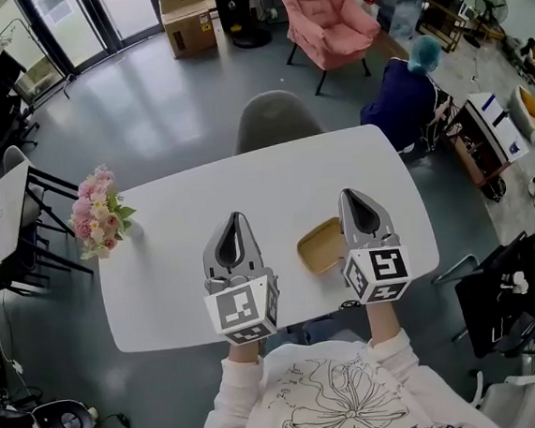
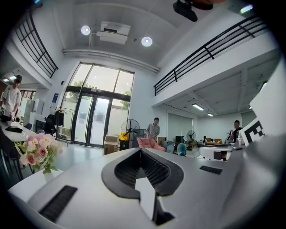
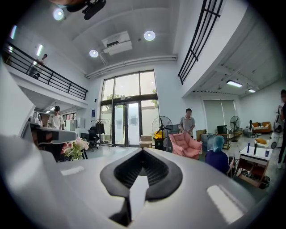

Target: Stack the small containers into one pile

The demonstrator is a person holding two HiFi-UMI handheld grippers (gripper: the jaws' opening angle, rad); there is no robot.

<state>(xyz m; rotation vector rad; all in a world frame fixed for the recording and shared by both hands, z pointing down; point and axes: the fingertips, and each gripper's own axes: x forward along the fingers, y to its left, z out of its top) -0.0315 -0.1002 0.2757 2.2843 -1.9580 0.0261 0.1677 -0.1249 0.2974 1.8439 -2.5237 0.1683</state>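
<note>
Though shallow, tan rounded-square container (image 1: 320,246)

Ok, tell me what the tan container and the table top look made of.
Tan container: likely kraft paper or pulp, matte, dull brown with no shine. Table top: probably white laminate or painted board, smooth, no grain showing.

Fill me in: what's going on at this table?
A person holds a gripper in each hand over the white table. The left gripper and right gripper are both shut and empty. The tan containers sit on the table beside the right gripper, apparently one pile.
</note>
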